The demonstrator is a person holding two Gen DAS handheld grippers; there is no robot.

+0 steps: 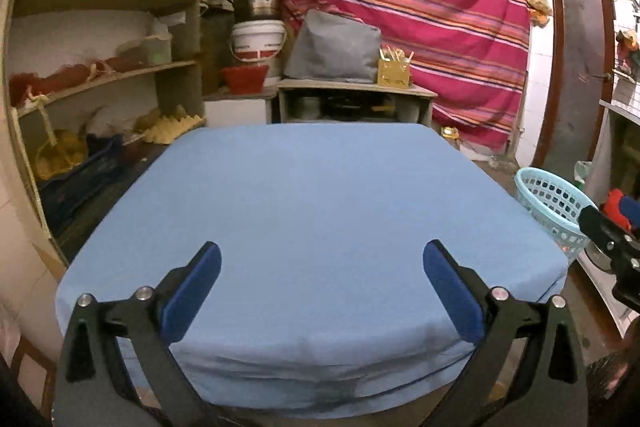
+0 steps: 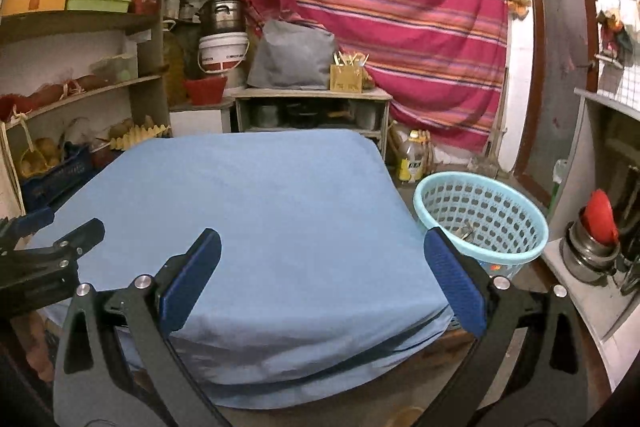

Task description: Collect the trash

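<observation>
Blue worktop [image 1: 304,195]: bare, so no trash for you here.
Basket [image 2: 480,219]: waits beside it for trash.
Jaws: both your grippers, left gripper [image 1: 320,267] and right gripper [image 2: 322,255], gape wide, holding nothing.

Each gripper, left gripper [image 1: 322,261] and right gripper [image 2: 322,249], is built of black arms, silver round screws and blue ribbed pads [image 2: 456,285].

A striped cloth [image 1: 400,7] hangs behind the blue tabletop [image 1: 304,211]. Shelves [image 1: 100,75] stand left; a white bucket [image 1: 258,41] sits under a steel pot [image 1: 258,1].
</observation>
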